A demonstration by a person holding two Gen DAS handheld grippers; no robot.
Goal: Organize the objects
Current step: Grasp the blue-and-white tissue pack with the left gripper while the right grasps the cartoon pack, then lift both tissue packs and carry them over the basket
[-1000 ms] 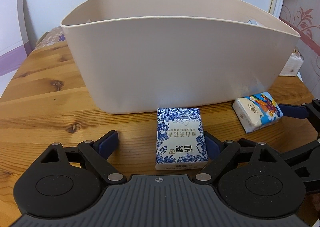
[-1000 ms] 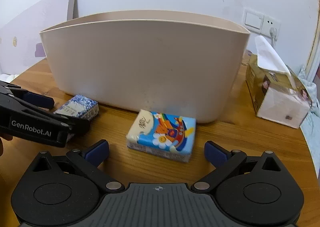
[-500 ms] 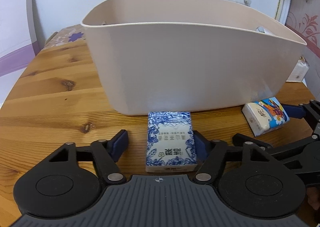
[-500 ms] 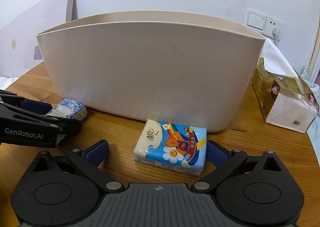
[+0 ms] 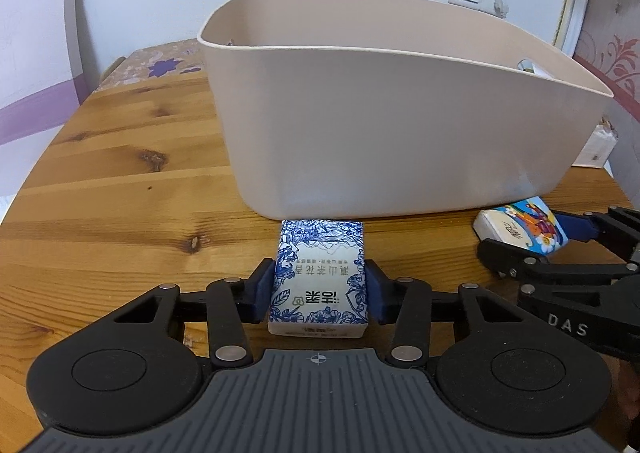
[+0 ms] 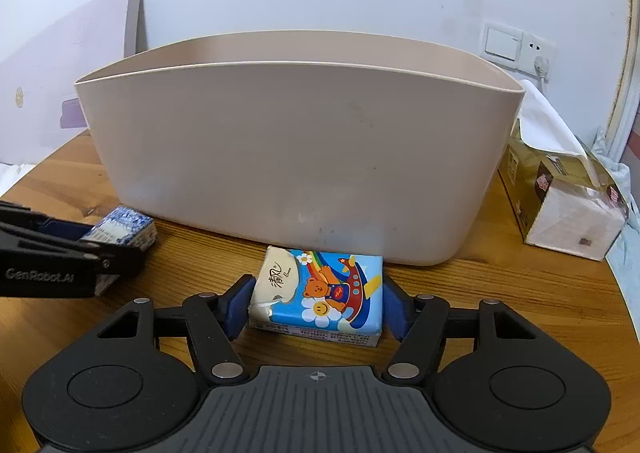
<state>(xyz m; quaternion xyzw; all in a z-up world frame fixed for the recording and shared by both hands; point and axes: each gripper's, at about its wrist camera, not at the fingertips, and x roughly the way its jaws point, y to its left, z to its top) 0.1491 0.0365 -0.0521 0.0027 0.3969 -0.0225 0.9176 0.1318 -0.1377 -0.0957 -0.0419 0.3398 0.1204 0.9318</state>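
A blue-and-white floral tissue pack (image 5: 318,277) lies on the wooden table in front of the beige bin (image 5: 400,133). My left gripper (image 5: 318,295) is shut on the pack, both blue pads pressed against its sides. A cartoon-bear tissue pack (image 6: 320,295) lies by the bin's (image 6: 296,157) front wall, and my right gripper (image 6: 316,307) is shut on it, pads touching both ends. In the left wrist view the cartoon pack (image 5: 520,229) and right gripper (image 5: 560,249) show at the right. The right wrist view has the floral pack (image 6: 124,229) and left gripper (image 6: 84,241) at the left.
A gold tissue box (image 6: 560,193) with a white tissue sticking out stands right of the bin near the table's right edge. A lilac board (image 5: 36,53) leans on the wall at the left. Wall switches (image 6: 516,45) sit behind the bin. Bare wood (image 5: 120,181) lies left of the bin.
Both grippers went from wide open to shut on their packs. The cameras drew back slightly, so the bin looks smaller.
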